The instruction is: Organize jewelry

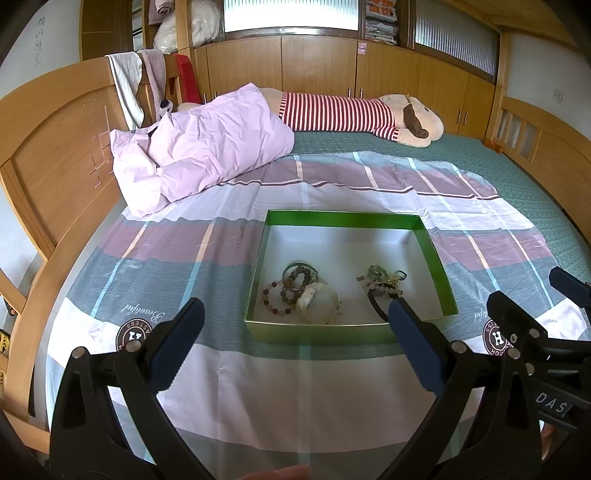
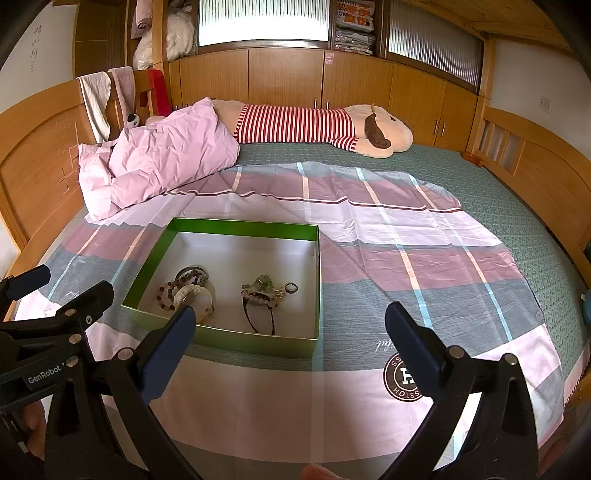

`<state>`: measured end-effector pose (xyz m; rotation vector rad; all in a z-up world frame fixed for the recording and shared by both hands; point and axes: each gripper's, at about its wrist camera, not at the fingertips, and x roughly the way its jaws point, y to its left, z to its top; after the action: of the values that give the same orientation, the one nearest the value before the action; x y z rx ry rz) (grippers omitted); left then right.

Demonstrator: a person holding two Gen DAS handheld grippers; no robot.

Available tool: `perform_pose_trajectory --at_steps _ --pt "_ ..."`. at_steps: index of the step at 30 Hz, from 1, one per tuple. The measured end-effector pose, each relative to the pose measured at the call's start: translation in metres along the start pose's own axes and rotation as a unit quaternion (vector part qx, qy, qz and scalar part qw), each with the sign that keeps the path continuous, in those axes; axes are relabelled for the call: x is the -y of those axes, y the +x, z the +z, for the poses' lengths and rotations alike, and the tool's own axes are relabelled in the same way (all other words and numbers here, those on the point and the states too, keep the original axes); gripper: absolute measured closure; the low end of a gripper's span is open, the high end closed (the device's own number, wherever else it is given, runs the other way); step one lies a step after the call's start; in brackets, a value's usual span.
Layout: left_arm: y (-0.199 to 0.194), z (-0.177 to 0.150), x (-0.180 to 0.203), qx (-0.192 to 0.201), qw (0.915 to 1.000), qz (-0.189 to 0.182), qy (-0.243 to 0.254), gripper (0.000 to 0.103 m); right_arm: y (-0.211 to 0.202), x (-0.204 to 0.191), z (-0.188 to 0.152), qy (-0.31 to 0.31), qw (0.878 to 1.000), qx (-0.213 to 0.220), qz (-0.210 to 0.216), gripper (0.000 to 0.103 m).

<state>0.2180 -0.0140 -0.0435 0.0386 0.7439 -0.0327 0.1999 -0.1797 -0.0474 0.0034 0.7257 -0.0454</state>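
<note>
Jewelry point(image 1: 306, 295) in green box point(image 1: 347, 218) | sheet point(image 1: 258, 387) reads "Beautiful" | both tongs spread, empty

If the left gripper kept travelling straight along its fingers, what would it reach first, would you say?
Probably the near wall of the shallow green cardboard box, which sits centred between the open left gripper fingers; just beyond lie the beaded bracelets. Depth is hard to judge through the fisheye.

Wooden bed point(image 1: 55, 177), cabinets point(image 1: 317, 66), frosted windows point(image 1: 291, 14)
</note>
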Motion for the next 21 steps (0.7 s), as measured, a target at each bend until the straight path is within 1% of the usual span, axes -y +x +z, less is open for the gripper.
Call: perform_pose_trajectory --at_steps 21 --pt "0.0041 -0.0019 -0.0041 -0.007 1.0 -0.002 -0.002 0.004 0.001 0.0007 -0.0014 -0.002 1.0 -0.001 0.002 0.003"
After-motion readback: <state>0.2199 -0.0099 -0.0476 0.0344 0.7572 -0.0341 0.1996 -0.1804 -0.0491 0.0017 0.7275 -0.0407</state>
